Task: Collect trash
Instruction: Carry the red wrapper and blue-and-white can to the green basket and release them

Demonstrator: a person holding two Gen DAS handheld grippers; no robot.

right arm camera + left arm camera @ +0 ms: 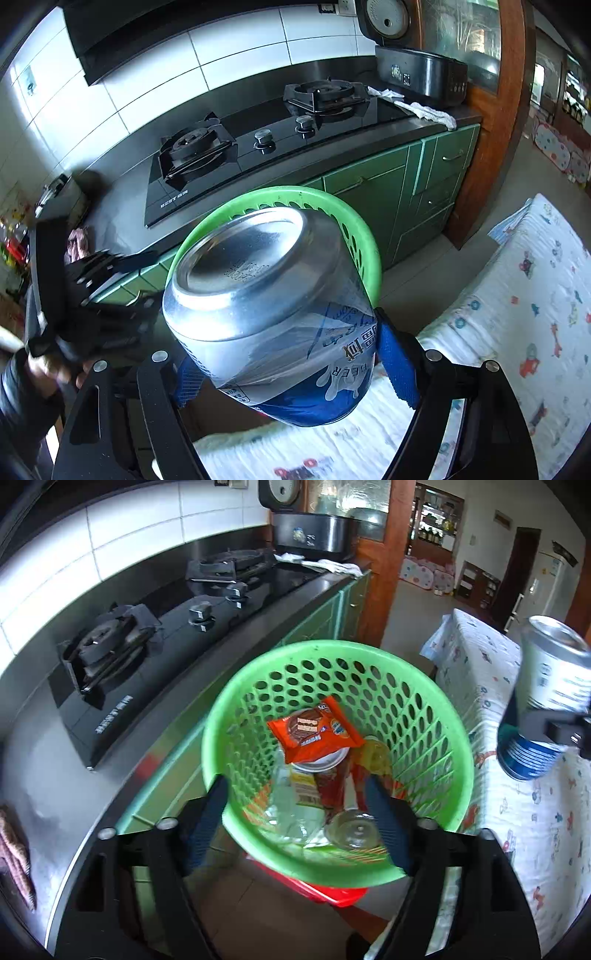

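A green perforated basket (pixel 332 646) stands between the counter and a table. In it lie an orange snack wrapper (pixel 314 729), clear bottles (pixel 354 830) and other packaging. Above its near rim hangs my left gripper (pixel 295 781), open, with nothing between its blue pads (pixel 212 812). At the right edge of the left wrist view, my right gripper (pixel 554 733) is shut on a silver and blue beer can (pixel 554 679), held tilted over the table. In the right wrist view the can (pixel 266 295) fills the space between the right gripper's (pixel 291 365) pads, hiding most of the basket (pixel 236 210). My left gripper (pixel 110 266) appears blurred at left.
A black gas hob (pixel 147 657) sits on the dark counter, with an open rice cooker (pixel 314 535) and a white cloth (pixel 332 565) at its far end. Green cabinets (pixel 424 184) run below. A table with a patterned cloth (pixel 517 794) is at right. Something red (pixel 325 890) lies under the basket.
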